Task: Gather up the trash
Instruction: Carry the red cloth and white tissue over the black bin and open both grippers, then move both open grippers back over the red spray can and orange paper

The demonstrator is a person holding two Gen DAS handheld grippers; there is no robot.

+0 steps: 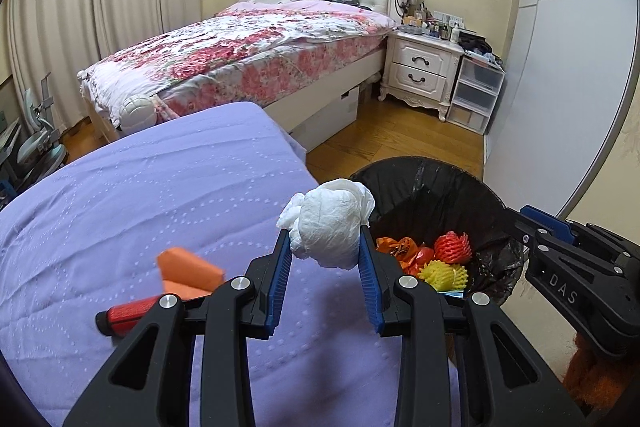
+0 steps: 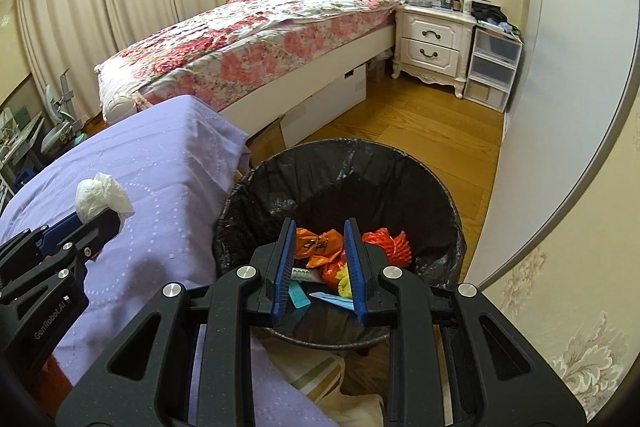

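My left gripper (image 1: 325, 231) is shut on a crumpled white tissue (image 1: 332, 215) and holds it above the edge of the purple bedspread (image 1: 140, 195), just left of the bin. The black-lined trash bin (image 1: 420, 169) stands on the floor beside it and holds orange wrappers (image 1: 400, 247) and red and yellow foam fruit nets (image 1: 452, 247). My right gripper (image 2: 320, 227) hovers over the bin (image 2: 340, 147), its blue pads close together with nothing between them. An orange packet (image 1: 192, 269) and a red tube (image 1: 128, 313) lie on the bedspread at the left.
A bed with a floral cover (image 1: 248, 55) stands behind. A white nightstand (image 1: 420, 67) and clear plastic drawers (image 1: 476, 95) are at the back right. There is wooden floor (image 2: 420, 131) between the bin and the bed, and a pale sliding door (image 2: 560, 107) along the right.
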